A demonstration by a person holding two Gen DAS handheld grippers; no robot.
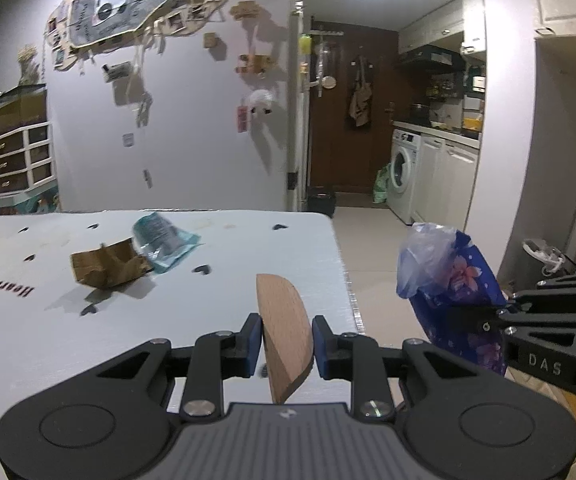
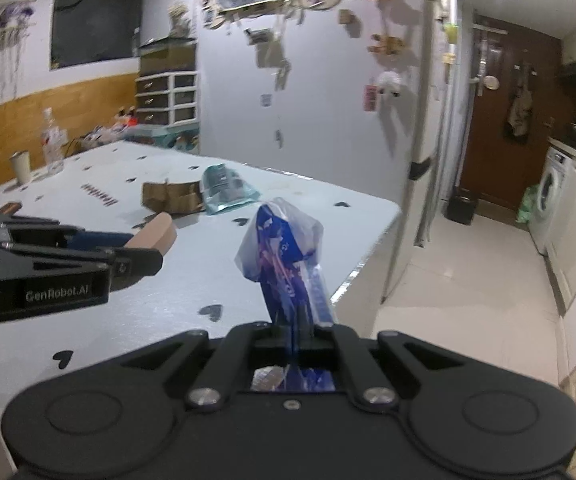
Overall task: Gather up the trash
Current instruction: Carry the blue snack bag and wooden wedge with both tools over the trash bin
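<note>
A wooden piece is clamped between the left gripper pads, held above the table. The right gripper is closed tight on a blue wrapper – raised past the table edge. Cardboard scrap and clear packet are left touching on the table – well apart from both grippers.

The left tongs clamp a curved wooden piece between their blue pads, above the near part of the white heart-printed bench. Farther along the bench from the wooden piece lie a torn brown cardboard scrap and, touching its far side, a crumpled teal wrapper. Off the bench's right edge, the right tongs grip a blue flowered plastic bag, standing upright.
</note>
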